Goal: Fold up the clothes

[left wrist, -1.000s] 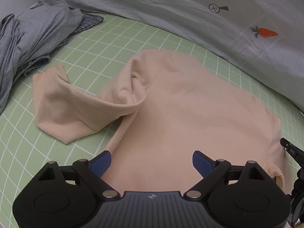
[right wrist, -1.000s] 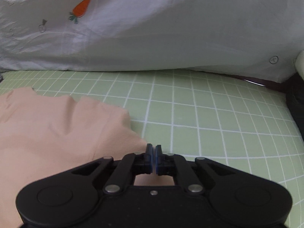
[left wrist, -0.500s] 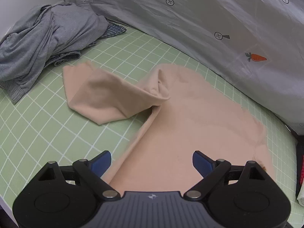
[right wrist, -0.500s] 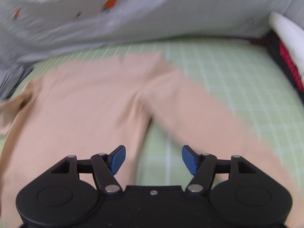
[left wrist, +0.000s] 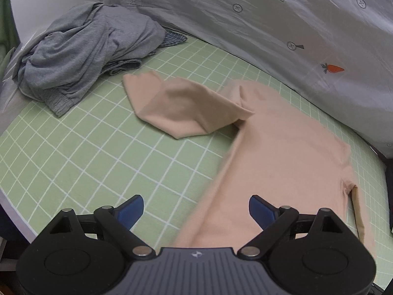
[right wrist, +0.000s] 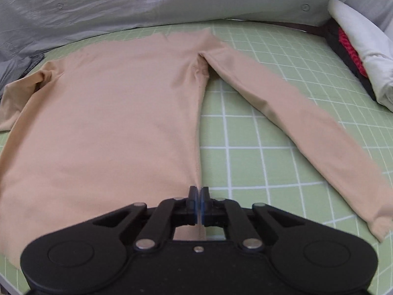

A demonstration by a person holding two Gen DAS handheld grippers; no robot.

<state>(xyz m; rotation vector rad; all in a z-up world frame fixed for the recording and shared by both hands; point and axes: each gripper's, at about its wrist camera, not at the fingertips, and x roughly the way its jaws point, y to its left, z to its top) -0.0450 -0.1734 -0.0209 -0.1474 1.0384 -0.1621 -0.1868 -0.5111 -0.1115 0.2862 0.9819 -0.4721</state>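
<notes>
Peach long-sleeved shirt (right wrist: pixel 110 113) lies spread flat on the green grid mat (left wrist: pixel 86 152), one sleeve (right wrist: pixel 289 113) stretched straight out over bare mat. Right gripper (right wrist: pixel 197 196) has its fingers closed on the shirt's side seam at the hem corner. Left gripper (left wrist: pixel 196 209) hovers above the opposite edge, fingers wide, holding nothing. Grey clothes (left wrist: pixel 81 56) are heaped at the mat's far corner.
</notes>
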